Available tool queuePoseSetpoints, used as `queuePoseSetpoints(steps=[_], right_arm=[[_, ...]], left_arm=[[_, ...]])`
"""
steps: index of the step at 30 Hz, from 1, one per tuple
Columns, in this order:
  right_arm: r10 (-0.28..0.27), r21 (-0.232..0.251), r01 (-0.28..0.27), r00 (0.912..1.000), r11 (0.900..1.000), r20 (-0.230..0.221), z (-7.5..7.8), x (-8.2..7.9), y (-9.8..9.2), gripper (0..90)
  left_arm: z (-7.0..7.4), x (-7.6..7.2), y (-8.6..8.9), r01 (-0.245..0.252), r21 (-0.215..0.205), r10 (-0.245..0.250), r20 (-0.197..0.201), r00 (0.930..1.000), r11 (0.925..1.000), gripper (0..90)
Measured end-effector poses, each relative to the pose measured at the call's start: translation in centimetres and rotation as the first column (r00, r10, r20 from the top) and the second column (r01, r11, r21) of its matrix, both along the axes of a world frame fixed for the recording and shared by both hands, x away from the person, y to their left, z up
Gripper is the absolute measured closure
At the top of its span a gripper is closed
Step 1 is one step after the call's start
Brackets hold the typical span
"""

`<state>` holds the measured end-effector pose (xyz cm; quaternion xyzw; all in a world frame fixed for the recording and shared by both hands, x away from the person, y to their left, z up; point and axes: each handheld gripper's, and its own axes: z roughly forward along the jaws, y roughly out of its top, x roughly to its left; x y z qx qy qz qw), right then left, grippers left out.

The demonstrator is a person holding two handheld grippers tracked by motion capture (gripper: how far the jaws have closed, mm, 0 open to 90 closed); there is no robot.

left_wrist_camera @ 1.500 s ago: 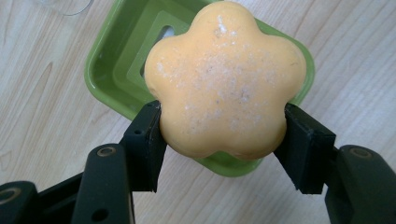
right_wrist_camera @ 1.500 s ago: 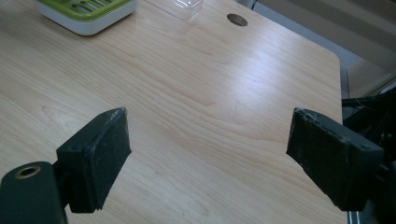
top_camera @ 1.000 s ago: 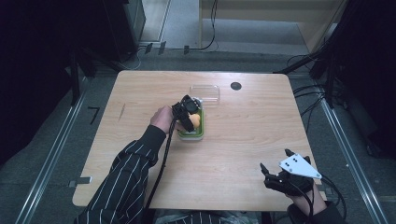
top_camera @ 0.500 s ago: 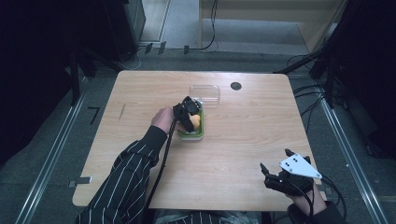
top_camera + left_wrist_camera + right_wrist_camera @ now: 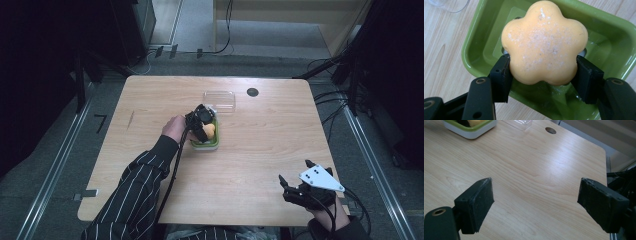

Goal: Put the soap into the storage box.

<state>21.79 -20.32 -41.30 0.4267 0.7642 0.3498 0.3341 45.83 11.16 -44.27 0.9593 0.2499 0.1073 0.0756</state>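
The soap [image 5: 544, 42], an orange flower-shaped bar dusted with white grains, sits clamped between the two black pads of my left claw [image 5: 544, 72], one pad pressed into each side of it. It hangs over the hollow of the green dish [image 5: 614, 32]; whether its underside touches the bottom of the dish I cannot tell. In the high view my left claw [image 5: 204, 124] points down into that dish [image 5: 206, 142], which stands near the middle of the wooden table [image 5: 260, 150], and my striped sleeve [image 5: 135, 190] runs back from it toward the near edge. Just beyond the dish lies a clear plastic lid [image 5: 220, 100], touching or almost touching the dish's far rim, and a little to the right of the lid is a small dark round hole [image 5: 252, 92] in the tabletop. My right claw [image 5: 300, 185] rests well apart from all this, at the near right corner of the table, with its grey three-cornered plate on top. Its jaws stand wide apart with nothing between them, bare wood showing in the gap [image 5: 536, 195].
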Motion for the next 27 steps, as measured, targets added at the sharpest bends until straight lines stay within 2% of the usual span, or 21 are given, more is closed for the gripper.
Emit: queuePoseSetpoints(steps=[6,13,16,19,23,27], right_arm=[[-0.003,-0.001,0.003,1.0000,1.000,0.001,-0.1,0.1,-0.1,13.7],[-0.003,0.001,0.003,1.0000,1.000,-0.007,-0.1,0.3,-0.2,13.7],[-0.006,0.004,0.006,1.0000,1.000,-0.004,-0.1,0.2,-0.2,13.7],[-0.010,0.007,0.010,0.9999,1.000,-0.001,-0.1,0.1,-0.2,13.7],[-0.003,0.000,0.003,1.0000,1.000,0.000,-0.1,0.1,-0.1,13.7],[-0.005,0.004,0.005,1.0000,1.000,0.000,0.0,-0.1,-0.2,13.7]], left_arm=[[-0.1,0.2,0.0,0.006,-0.010,-0.006,-0.018,0.9998,0.9999,38.8],[0.0,0.3,0.0,0.008,0.005,-0.008,-0.028,0.9996,1.0000,36.2],[0.0,0.3,0.1,-0.004,0.015,0.005,-0.029,0.9996,0.9999,31.2],[0.1,0.2,0.0,-0.009,0.023,0.010,-0.034,0.9994,0.9997,20.1],[0.3,0.0,0.1,-0.029,0.006,0.029,-0.019,0.9994,0.9996,16.4],[1.0,-0.2,0.2,-0.040,0.006,0.040,0.001,0.9992,0.9992,13.0]])
